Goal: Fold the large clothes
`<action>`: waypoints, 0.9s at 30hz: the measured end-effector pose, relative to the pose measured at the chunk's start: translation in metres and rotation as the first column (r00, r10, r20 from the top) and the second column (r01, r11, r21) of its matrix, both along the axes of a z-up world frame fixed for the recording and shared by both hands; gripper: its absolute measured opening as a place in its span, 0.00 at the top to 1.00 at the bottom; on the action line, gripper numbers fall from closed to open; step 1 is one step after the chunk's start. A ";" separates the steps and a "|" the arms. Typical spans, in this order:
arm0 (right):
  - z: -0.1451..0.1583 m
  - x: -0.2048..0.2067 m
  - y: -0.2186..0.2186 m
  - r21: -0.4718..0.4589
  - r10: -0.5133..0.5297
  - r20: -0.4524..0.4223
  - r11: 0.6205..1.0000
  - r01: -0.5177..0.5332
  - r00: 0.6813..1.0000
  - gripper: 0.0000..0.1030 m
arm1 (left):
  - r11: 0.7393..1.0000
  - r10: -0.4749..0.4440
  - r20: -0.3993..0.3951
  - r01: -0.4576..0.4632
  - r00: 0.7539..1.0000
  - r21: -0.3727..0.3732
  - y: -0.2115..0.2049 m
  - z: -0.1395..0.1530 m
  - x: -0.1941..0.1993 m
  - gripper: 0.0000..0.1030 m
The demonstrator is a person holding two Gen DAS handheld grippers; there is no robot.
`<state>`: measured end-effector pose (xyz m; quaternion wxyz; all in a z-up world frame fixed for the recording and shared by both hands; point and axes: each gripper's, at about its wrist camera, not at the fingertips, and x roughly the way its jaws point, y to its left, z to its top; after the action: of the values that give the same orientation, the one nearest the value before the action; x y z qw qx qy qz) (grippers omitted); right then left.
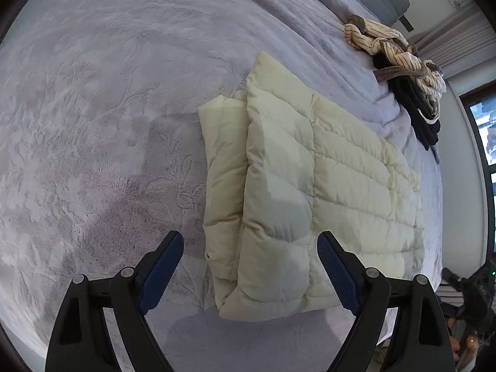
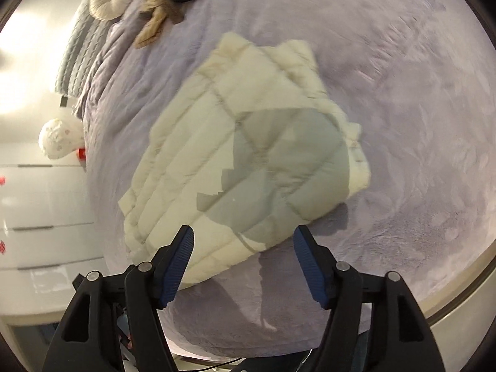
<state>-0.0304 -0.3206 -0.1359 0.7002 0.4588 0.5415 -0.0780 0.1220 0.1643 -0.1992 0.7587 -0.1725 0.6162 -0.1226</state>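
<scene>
The wide bed under a plush lilac embossed blanket [image 1: 108,108] carries everything. On it, near the closer edge, lies the cream quilted puffer jacket [image 1: 310,192], already folded into a compact rectangle with 1 narrower layer showing along its side. That garment looks finished or nearly so, apart perhaps from a last smoothing. Further up the bed, well apart from it, a heap of striped beige and dark clothes [image 1: 403,71] sits unfolded, so I judge most work remains. Much bare blanket lies beside the jacket for spreading the next piece. The left gripper [image 1: 251,266] and right gripper [image 2: 243,257] both hover above the jacket's near edge, jaws spread, holding nothing.
</scene>
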 end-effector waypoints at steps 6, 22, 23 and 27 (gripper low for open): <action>0.011 -0.002 0.024 -0.032 0.070 0.006 0.997 -0.070 0.997 0.17 | 0.999 -0.018 0.010 0.018 1.000 0.042 -0.003 -0.002 0.002 0.06; 0.023 0.016 0.076 -0.273 0.304 -0.045 0.912 -0.305 0.951 0.00 | 0.998 -0.049 -0.011 0.048 0.999 -0.042 0.008 -0.018 0.032 0.00; 0.023 0.019 0.076 -0.277 0.318 -0.051 0.906 -0.319 0.947 0.00 | 0.994 -0.050 -0.037 0.046 0.998 -0.101 0.011 -0.024 0.036 0.00; 0.020 0.037 0.075 -0.264 0.365 -0.031 0.895 -0.359 0.931 0.00 | 0.968 -0.033 -0.100 0.006 0.994 -0.251 0.022 -0.047 0.052 0.00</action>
<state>0.0069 -0.2457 -0.1163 0.7627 0.2532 0.5950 -0.0136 0.1742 0.1867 -0.2461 0.6966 -0.2669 0.6359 -0.1978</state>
